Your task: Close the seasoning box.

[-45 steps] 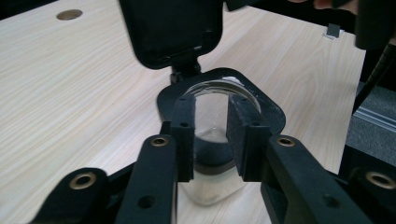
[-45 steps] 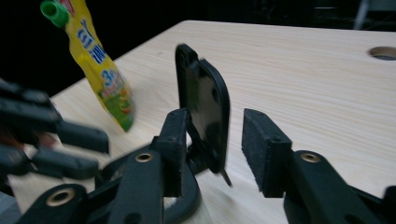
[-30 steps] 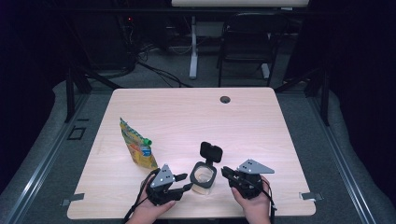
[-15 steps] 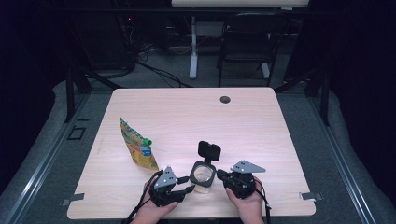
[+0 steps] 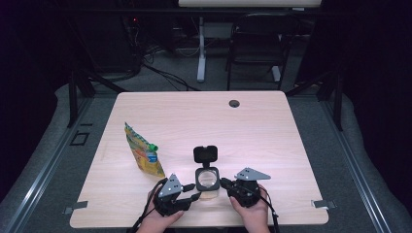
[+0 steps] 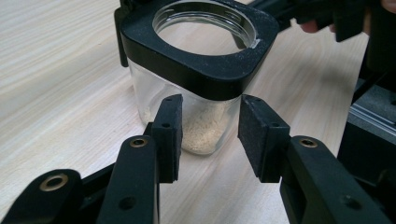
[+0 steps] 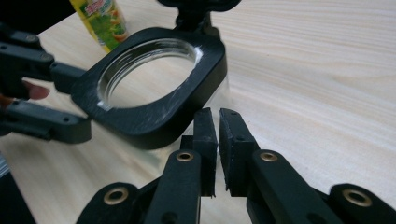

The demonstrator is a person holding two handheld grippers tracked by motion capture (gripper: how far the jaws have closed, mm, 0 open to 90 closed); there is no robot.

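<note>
A clear square jar with a black collar stands near the table's front edge, its flip lid swung open behind it. A thin layer of pale grains lies in its bottom. My left gripper is open, its pads to either side of the jar's near corner below the collar, with no clear contact. From the other side, my right gripper sits low beside the jar, tips under the collar, its jaws almost together with nothing between them. In the high view the left gripper and right gripper flank the jar.
A yellow and green spouted pouch lies to the left of the jar, also seen as the pouch. A round cable hole sits in the far side of the wooden table. Beyond the table stand a chair and cables.
My right gripper has come down and a little left, closer to the jar. The left gripper and the jar have stayed where they were.
</note>
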